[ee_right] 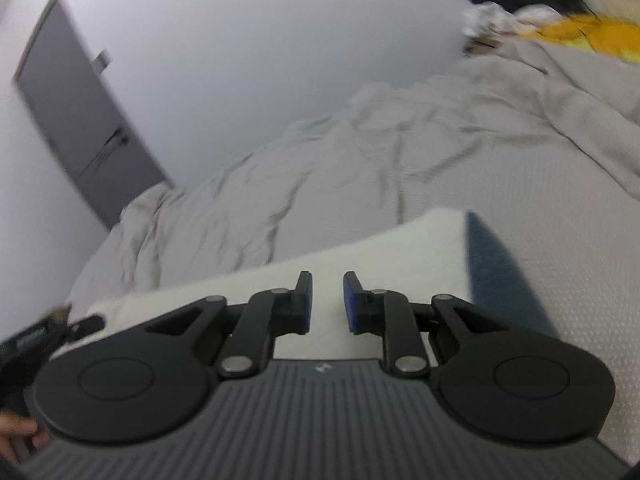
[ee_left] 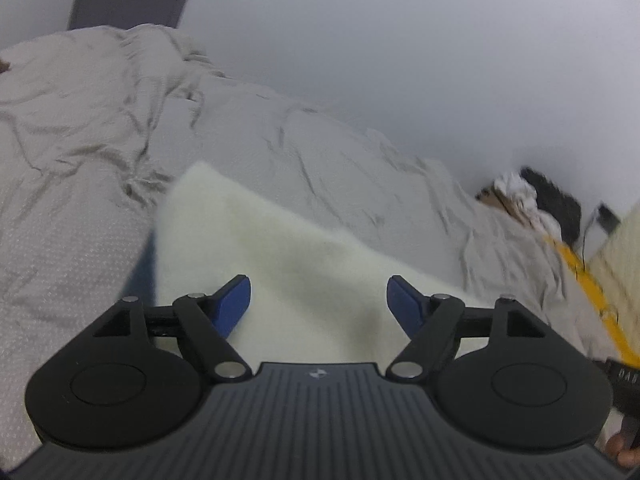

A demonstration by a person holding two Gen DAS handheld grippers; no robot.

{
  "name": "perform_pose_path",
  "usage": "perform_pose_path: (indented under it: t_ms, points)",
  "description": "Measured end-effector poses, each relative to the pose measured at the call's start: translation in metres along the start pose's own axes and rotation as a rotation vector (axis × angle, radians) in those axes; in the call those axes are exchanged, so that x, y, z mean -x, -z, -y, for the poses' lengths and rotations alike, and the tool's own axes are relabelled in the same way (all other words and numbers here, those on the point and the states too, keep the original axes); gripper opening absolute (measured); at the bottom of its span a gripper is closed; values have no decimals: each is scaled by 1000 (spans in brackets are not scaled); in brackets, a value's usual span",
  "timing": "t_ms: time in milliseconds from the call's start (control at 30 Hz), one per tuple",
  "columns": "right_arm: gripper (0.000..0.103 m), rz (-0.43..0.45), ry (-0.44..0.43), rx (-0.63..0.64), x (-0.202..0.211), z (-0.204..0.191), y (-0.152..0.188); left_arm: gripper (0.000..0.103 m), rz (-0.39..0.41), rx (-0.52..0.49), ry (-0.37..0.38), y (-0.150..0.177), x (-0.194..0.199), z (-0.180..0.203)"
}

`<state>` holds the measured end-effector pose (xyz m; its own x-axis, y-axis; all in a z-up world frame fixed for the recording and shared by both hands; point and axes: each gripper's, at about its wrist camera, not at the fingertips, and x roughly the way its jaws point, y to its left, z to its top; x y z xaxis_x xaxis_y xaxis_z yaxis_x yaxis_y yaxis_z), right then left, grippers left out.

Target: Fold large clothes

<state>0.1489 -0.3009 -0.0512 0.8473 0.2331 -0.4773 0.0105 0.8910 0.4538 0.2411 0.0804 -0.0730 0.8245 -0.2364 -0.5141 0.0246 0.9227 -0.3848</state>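
Note:
A cream fleecy garment (ee_left: pixel 288 264) with a blue edge (ee_left: pixel 142 268) lies folded flat on the bed. In the left wrist view my left gripper (ee_left: pixel 319 300) hovers over it with its blue-padded jaws wide apart and nothing between them. In the right wrist view the same cream garment (ee_right: pixel 400 248) shows its blue side (ee_right: pixel 496 264) at the right. My right gripper (ee_right: pixel 327 300) is above its near edge, jaws a narrow gap apart and empty.
A wrinkled light grey bedspread (ee_left: pixel 80 128) covers the bed (ee_right: pixel 360 148). A white wall runs behind. A grey door (ee_right: pixel 84 120) stands at the far left. Yellow cloth (ee_right: pixel 592 32), dark and white items (ee_left: pixel 536 200) pile at the bed's far end.

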Motion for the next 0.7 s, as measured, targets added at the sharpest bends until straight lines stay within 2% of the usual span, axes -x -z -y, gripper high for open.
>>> perform_pose_path:
  t_ms: [100, 300, 533, 700]
  points:
    - [21, -36, -37, 64, 0, -13, 11, 79, -16, -56, 0, 9, 0, 12]
    - [21, -54, 0, 220, -10, -32, 25, 79, -42, -148, -55, 20, -15, 27]
    - [20, -111, -1, 198, -36, -26, 26, 79, -66, -186, -88, 22, -40, 27]
    - [18, -113, -3, 210, -54, -24, 26, 80, -79, -203, -101, 22, -56, 23]
